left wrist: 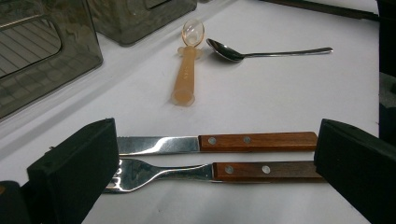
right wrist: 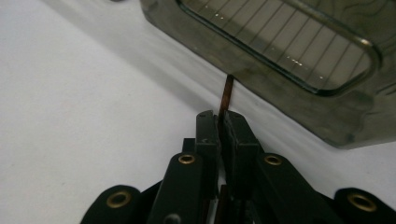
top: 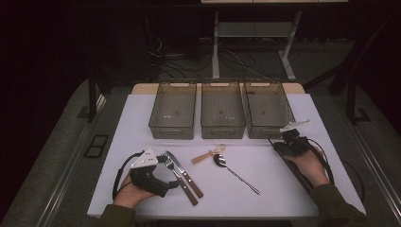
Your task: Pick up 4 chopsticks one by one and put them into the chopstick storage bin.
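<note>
The right gripper [right wrist: 223,122] had its jaws clenched on a thin brown stick [right wrist: 227,95], held at about three o'clock on the bench [top: 265,189], just before the rightmost bin [top: 267,109]. The left gripper [top: 163,182], near seven o'clock, had its jaws spread wide and released, with the knife [left wrist: 219,142] and fork [left wrist: 205,171] lying between them.

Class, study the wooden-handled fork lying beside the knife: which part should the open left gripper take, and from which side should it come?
Grip the fork by its wooden handle, from above, jaws across its width. It lies flat close beside the knife, so one pad of the left gripper must slip into the narrow gap between them.
</note>
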Tool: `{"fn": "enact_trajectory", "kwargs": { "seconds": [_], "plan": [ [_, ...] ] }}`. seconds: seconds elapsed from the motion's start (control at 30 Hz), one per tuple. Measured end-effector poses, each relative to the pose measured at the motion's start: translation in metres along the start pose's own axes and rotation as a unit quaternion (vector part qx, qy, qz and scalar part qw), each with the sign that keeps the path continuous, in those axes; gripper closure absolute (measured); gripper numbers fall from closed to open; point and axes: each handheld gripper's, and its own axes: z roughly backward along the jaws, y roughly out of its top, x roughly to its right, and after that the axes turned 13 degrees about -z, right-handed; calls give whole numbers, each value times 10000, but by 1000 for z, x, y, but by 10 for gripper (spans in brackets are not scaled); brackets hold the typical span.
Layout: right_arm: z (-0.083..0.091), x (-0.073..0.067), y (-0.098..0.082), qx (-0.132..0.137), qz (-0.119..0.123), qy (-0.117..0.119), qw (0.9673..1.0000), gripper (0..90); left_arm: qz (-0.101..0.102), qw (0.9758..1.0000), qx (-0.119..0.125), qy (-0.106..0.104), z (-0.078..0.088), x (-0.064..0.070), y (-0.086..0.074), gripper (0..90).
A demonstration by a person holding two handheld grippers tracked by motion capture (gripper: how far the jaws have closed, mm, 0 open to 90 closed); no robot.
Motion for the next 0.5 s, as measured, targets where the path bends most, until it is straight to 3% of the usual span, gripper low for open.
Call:
{"fn": "enact_trajectory", "kwargs": {
  "seconds": [0.17,0.4,0.5],
  "plan": [
    [0,-8,-1,-68,109,205,9997,852,-4,10000,11,2,0,0,0,0],
    [-3,-30,-1,-139,551,512,9971,853,5,10000,20,11,0,0,0,0],
    [-4,-34,-1,-150,605,578,9964,852,-1,10000,20,13,1,0,0,0]
  ]
}}
